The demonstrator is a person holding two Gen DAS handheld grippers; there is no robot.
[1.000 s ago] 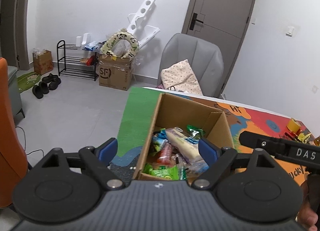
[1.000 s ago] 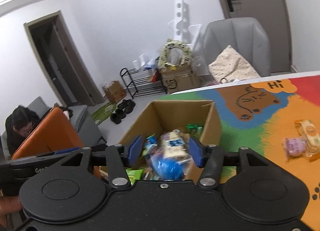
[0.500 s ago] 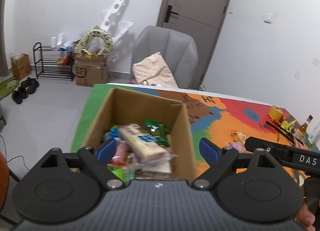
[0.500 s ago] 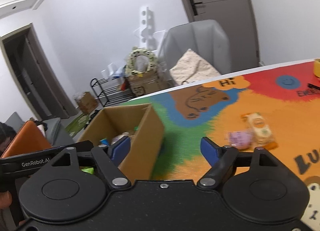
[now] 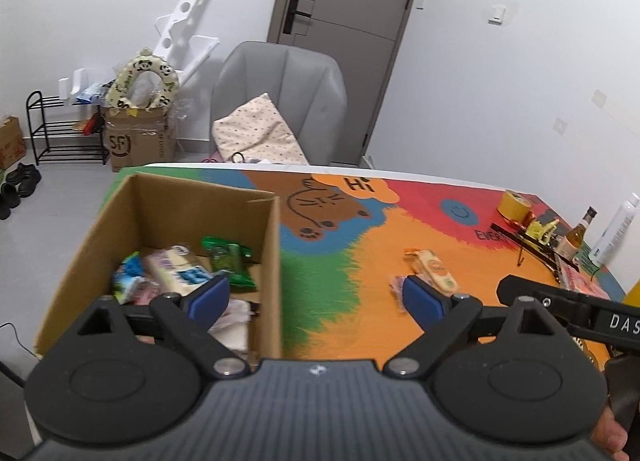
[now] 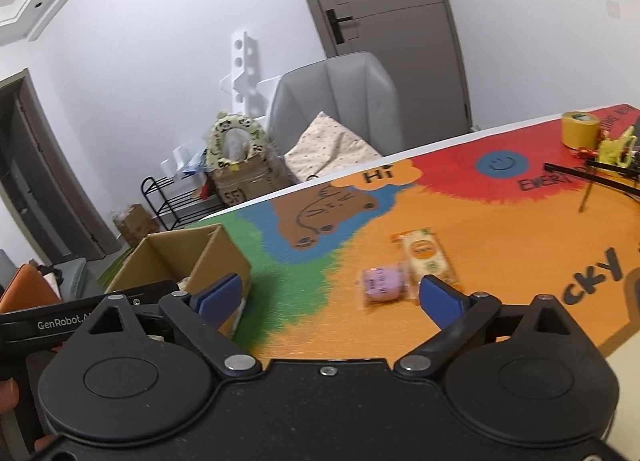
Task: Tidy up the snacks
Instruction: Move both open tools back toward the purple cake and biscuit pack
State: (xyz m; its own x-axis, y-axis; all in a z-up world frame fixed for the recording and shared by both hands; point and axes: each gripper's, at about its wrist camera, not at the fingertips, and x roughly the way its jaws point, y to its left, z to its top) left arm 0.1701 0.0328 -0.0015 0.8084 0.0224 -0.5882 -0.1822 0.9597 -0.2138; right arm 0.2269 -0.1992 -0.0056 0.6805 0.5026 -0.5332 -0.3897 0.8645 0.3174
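- Cardboard box (image 5: 276,269) sat on table (image 5: 360,325) at approx 9 o'clock; snack packets (image 5: 180,269) piled inside.
- Two wrapped snacks lay on table at approx 3 o'clock of box, well apart from it: round packet (image 6: 382,283) touching long packet (image 6: 426,257), which lay at its 2 o'clock.
- Tape roll (image 6: 580,129) stood near far edge, approx 1 o'clock, w/ bottles (image 5: 576,237) beside it.
- Chair (image 5: 280,101) stood behind table at 12 o'clock, cushion (image 5: 256,137) on seat.
- Shoe rack (image 5: 60,129) and 2nd box (image 5: 136,137) on floor approx 10 o'clock, by wall.

Colourful table (image 6: 500,229), cardboard box (image 5: 264,261), two snacks (image 6: 428,257)
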